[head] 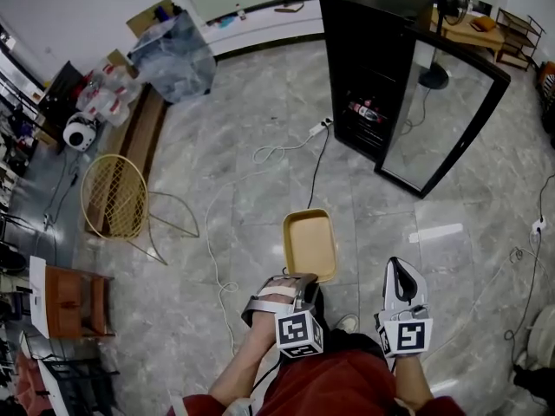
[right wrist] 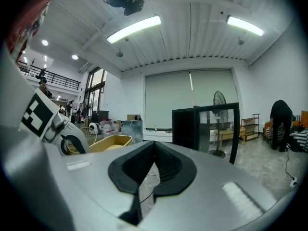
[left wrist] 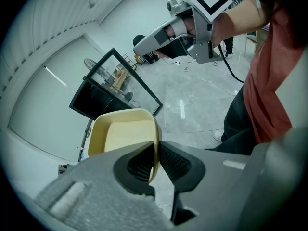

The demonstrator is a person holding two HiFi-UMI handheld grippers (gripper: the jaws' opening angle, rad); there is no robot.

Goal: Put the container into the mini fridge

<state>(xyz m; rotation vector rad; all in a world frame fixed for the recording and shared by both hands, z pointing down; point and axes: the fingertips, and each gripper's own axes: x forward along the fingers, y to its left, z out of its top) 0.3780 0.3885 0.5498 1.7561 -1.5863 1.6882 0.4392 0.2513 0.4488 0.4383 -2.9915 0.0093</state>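
A shallow yellow container (head: pixel 310 243) hangs over the floor in front of me, held level. My left gripper (head: pixel 303 279) is shut on the near rim of the container (left wrist: pixel 126 134), one pad inside the wall and one outside. The left gripper (left wrist: pixel 156 160) pinches the rim edge-on. My right gripper (head: pixel 395 265) is beside it to the right, shut and empty; its jaws (right wrist: pixel 154 148) meet with nothing between them. The black mini fridge (head: pixel 368 55) stands ahead on the floor with its glass door (head: pixel 447 115) swung open; bottles show on a lower shelf.
White cables and a power strip (head: pixel 319 128) lie on the floor between me and the fridge. A yellow wire chair (head: pixel 117 198) stands at the left, with boxes and a bagged pile (head: pixel 173 55) behind it. A fan (head: pixel 438 24) stands behind the fridge.
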